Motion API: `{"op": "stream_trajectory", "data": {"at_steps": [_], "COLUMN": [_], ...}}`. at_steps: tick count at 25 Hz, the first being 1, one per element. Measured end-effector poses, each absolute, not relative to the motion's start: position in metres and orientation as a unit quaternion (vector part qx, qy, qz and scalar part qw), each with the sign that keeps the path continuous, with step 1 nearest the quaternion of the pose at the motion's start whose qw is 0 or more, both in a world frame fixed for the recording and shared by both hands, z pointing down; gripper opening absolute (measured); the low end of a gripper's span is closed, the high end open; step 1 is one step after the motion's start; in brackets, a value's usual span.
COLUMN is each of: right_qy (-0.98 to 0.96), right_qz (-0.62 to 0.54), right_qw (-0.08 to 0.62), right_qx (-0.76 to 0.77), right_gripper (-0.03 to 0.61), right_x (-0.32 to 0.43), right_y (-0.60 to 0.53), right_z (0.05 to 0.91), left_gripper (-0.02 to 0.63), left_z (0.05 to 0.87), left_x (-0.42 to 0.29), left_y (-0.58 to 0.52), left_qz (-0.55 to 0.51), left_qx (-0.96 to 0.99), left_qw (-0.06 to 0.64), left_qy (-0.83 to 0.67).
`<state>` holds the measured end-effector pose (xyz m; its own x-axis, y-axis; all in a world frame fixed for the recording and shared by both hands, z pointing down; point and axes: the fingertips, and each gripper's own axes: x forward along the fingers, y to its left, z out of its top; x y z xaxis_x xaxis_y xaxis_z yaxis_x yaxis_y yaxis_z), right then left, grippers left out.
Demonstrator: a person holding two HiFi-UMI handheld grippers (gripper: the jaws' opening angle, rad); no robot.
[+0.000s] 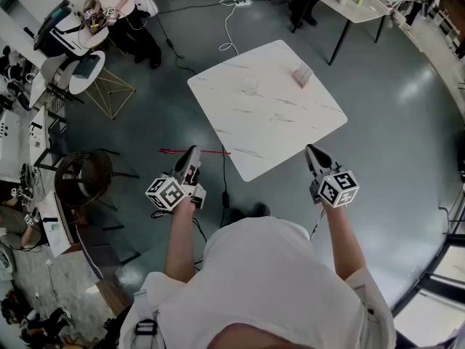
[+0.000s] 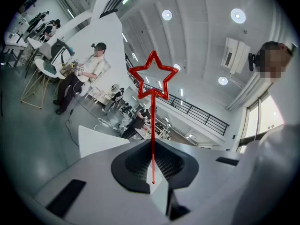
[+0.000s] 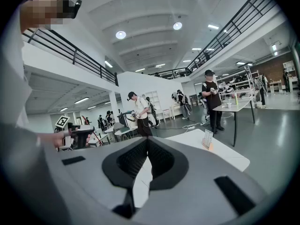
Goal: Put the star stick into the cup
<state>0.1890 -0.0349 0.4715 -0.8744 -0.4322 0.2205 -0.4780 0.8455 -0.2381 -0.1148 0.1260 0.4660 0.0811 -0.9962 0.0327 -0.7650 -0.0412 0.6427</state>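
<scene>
**L gripper clamped on star stick, off the table's near-left edge**

L gripper (image 1: pixel 192 153) (image 2: pixel 153 182): jaws pressed together on the thin red shaft of the star stick (image 1: pixel 211 152) (image 2: pixel 152 125). Nothing else is in the grip.
- In the left gripper view the shaft comes out of the jaw seam and runs straight up the frame. It ends in an open red star outline against the ceiling. Shaft below the seam is hidden by the gripper body.
- In the head view the stick's long axis lies roughly level and left-right, crosswise to the gripper.
- Shaft shows on both sides of the jaw tips. A small thicker bit at the far-left end looks like the star head, pointing away from the table. It is too small to be sure.
- The right end reaches abt the table's left edge. The rest hangs over grey floor (image 1: pixel 145 122).

R gripper (image 1: pixel 311 151) (image 3: pixel 146 144): jaws closed, empty. Held above the near-right edge of the table, well apart from the L gripper.

Table (image 1: pixel 276 126) (image 3: pixel 187 139): white, marble-look, square, set cornerwise to the person.

Cup (image 1: pixel 251 87): clear, upright on the far-left part of the top. It is well apart from stick and both grippers.

Card stand (image 1: pixel 302 73) (image 3: pixel 207 138): small, upright, near the table's far edge, to the right of the cup.
</scene>
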Motion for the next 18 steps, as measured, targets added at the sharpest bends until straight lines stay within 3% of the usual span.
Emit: {"op": "stream_trajectory", "data": {"at_steps": [18], "right_qy": [-0.958], "right_qz": [0.155], "right_qw": [0.068], "right_qx": [0.230], "right_gripper": [0.026], "right_x": [0.1974], "right_y": [-0.0382], "right_z": [0.4737], "left_gripper": [0.023], "left_z": [0.4680], "left_x": [-0.1045], "left_y": [0.1262], "left_qz": [-0.215], "left_qx": [0.681], "left_qw": [0.265], "left_qy": [-0.648]}}
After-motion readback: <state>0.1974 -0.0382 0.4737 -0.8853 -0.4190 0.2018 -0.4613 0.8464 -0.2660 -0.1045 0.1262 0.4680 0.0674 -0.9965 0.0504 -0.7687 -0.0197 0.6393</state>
